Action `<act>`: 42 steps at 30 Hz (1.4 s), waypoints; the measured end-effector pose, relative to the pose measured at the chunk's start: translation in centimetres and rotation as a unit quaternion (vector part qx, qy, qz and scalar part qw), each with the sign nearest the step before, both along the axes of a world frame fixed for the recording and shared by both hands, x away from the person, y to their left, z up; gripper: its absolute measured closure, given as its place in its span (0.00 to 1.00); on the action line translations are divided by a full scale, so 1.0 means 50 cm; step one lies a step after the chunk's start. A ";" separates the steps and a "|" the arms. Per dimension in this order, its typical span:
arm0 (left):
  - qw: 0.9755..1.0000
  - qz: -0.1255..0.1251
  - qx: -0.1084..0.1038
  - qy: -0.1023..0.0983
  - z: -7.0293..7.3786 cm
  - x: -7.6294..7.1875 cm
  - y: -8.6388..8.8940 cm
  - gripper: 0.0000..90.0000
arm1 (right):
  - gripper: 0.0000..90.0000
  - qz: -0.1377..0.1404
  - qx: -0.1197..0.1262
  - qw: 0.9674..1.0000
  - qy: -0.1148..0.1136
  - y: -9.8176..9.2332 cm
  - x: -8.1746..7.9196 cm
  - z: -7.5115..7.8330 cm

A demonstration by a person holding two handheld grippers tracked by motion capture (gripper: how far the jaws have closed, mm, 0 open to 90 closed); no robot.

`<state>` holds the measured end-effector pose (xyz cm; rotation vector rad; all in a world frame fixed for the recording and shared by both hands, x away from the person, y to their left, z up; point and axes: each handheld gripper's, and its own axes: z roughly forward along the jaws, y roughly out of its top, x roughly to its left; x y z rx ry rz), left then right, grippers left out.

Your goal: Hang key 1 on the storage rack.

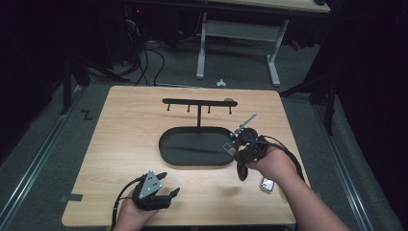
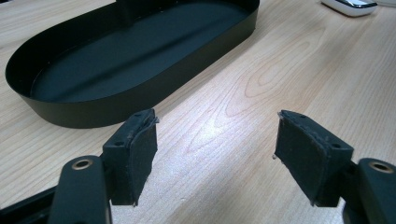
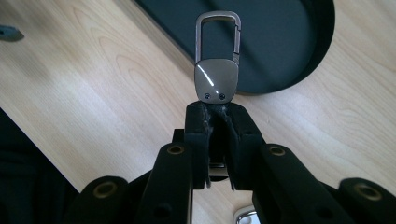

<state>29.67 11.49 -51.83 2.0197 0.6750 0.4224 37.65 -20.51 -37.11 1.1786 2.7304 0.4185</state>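
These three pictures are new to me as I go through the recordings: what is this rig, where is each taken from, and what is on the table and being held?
A person sits at a light wooden table with a hand-held two-jaw gripper in each hand. The high view looks down from above; the two gripper views come from cameras riding on the grippers, looking along their black jaws. On the table stands a black oval metal tray with a hook rack on a post, and a small silver key fob lies near the right forearm. The right gripper is shut on a grey metal carabiner keychain, at the tray's edge. The left gripper is open, holding nothing.

Keychain (image 3: 217,70) above tray (image 3: 299,56) rim
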 end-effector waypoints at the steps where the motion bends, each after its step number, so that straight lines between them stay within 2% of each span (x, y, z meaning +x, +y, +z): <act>1: 1.000 0.000 0.000 0.000 0.000 0.000 0.000 0.33 | 0.90 0.003 -0.001 1.000 -0.004 0.003 0.005 0.006; 15: 1.000 -0.001 -0.001 0.002 -0.001 0.001 0.003 0.33 | 0.90 0.000 0.005 1.000 -0.025 0.029 0.043 0.047; 30: 1.000 0.000 -0.002 0.002 -0.001 0.000 0.004 0.33 | 0.90 -0.013 0.017 0.999 -0.040 0.042 0.078 0.073; 35: 1.000 0.000 -0.004 0.002 0.000 0.001 0.006 0.33 | 0.90 -0.017 0.034 0.998 -0.045 0.049 0.094 0.085; 39: 1.000 -0.001 -0.006 0.001 0.000 0.001 0.005 0.33 | 0.90 -0.015 0.030 0.998 -0.051 0.057 0.106 0.091; 42: 1.000 0.000 -0.006 0.001 0.000 0.001 0.006 0.33 | 0.90 -0.021 0.029 0.998 -0.047 0.065 0.114 0.094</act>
